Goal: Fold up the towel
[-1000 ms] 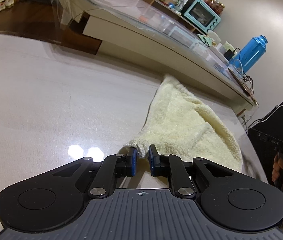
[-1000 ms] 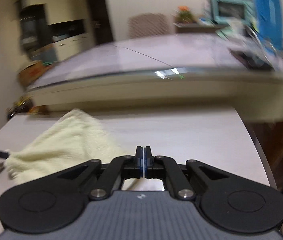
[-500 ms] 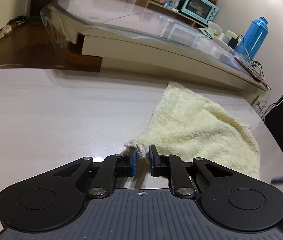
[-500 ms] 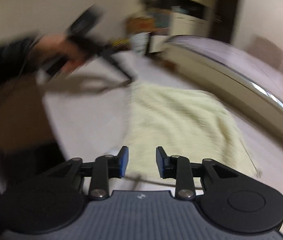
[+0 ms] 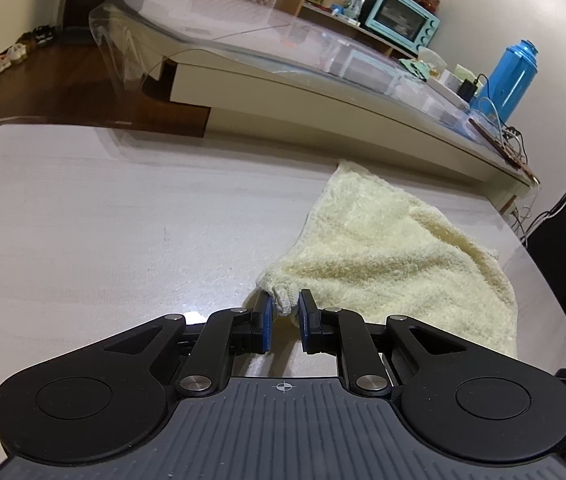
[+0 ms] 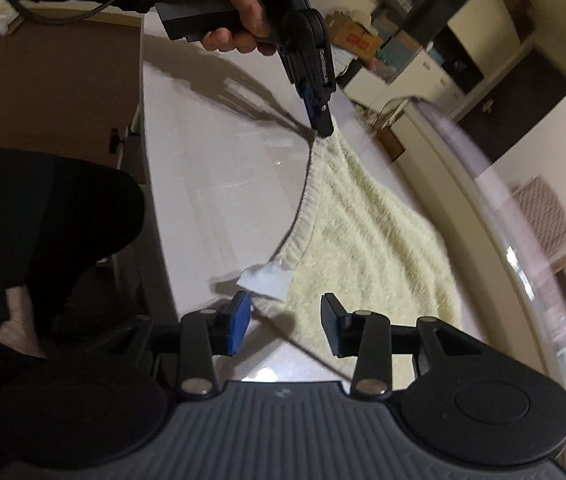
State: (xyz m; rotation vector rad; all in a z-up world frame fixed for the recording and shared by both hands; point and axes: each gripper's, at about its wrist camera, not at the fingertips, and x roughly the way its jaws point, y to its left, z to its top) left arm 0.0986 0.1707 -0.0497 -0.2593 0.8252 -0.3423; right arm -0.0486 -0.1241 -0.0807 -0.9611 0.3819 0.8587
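A pale yellow towel (image 5: 387,256) lies on the light table (image 5: 103,232), one near corner lifted. My left gripper (image 5: 283,312) is shut on that corner. In the right wrist view the left gripper (image 6: 323,126) pinches the towel's far corner, held by a hand. The towel (image 6: 367,232) stretches from there toward me along the table edge. My right gripper (image 6: 285,320) is open, its jaws on either side of the towel's near corner, where a white label (image 6: 267,280) sticks out. I cannot tell whether the pads touch the cloth.
A second long table (image 5: 283,76) with a clear cover stands behind. A teal oven (image 5: 401,18) and blue thermos (image 5: 513,76) stand at the back right. The table edge (image 6: 151,216) is close on the left, with the person's dark legs beside it.
My right gripper swung around from facing the room to the towel's near corner and opened. My left gripper stayed shut on its corner and moved little.
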